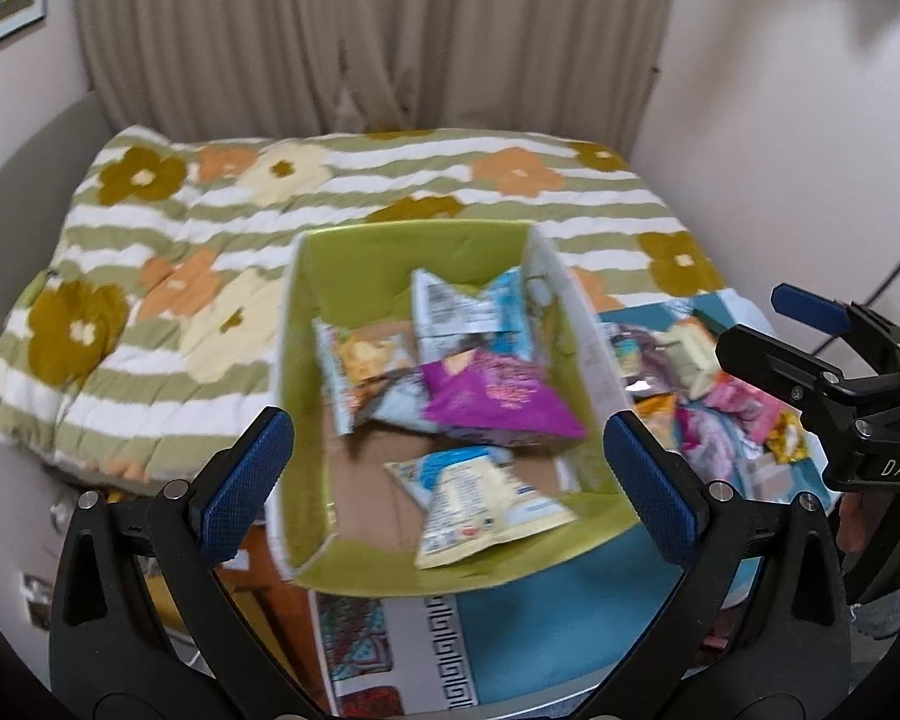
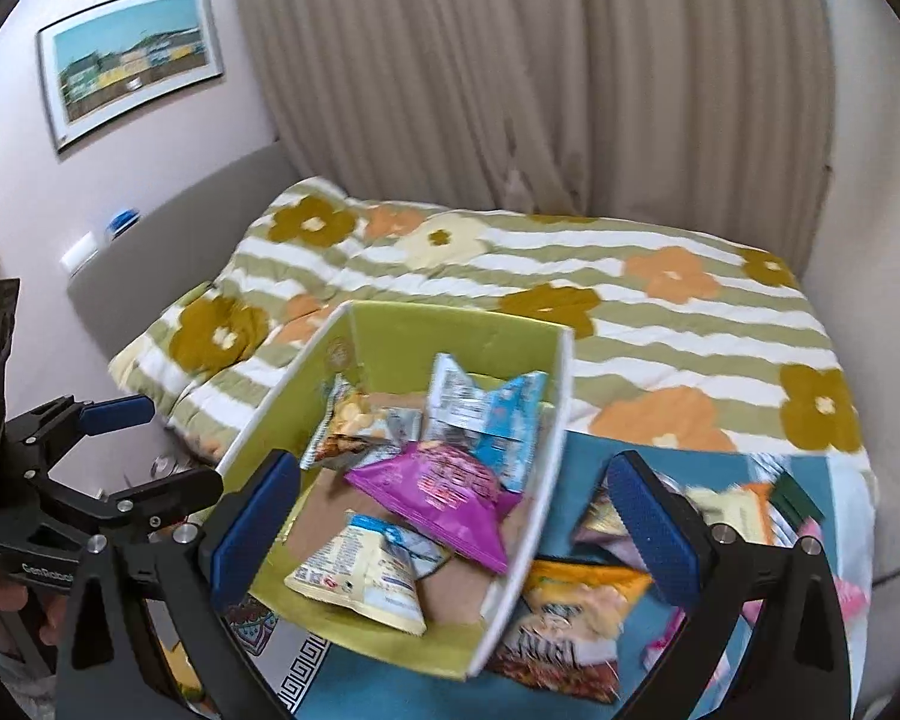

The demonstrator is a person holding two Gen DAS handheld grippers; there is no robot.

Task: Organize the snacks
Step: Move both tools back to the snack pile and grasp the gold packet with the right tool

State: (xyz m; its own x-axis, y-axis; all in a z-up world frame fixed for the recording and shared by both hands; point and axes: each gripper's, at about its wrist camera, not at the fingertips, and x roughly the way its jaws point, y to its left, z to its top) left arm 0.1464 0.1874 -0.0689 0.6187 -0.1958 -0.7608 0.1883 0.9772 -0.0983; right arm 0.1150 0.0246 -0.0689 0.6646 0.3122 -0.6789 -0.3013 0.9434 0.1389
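Note:
A green open box [image 1: 384, 252] [image 2: 402, 330] stands on a blue patterned cloth at the bed's near edge. It holds several snack packets, among them a purple one [image 1: 492, 399] [image 2: 444, 492] and a pale yellow one [image 1: 480, 498] [image 2: 360, 570]. Loose packets [image 1: 708, 384] [image 2: 576, 612] lie in a pile right of the box. My left gripper [image 1: 447, 480] is open and empty above the box's near side. My right gripper [image 2: 450, 528] is open and empty over the box's right wall; it also shows in the left wrist view [image 1: 762, 330].
A flowered striped quilt [image 1: 222, 252] [image 2: 660, 312] covers the bed behind the box. Beige curtains [image 1: 360, 30] hang at the back. A framed picture [image 2: 132, 60] hangs on the left wall. The blue patterned cloth [image 1: 570, 612] reaches the bed's front edge.

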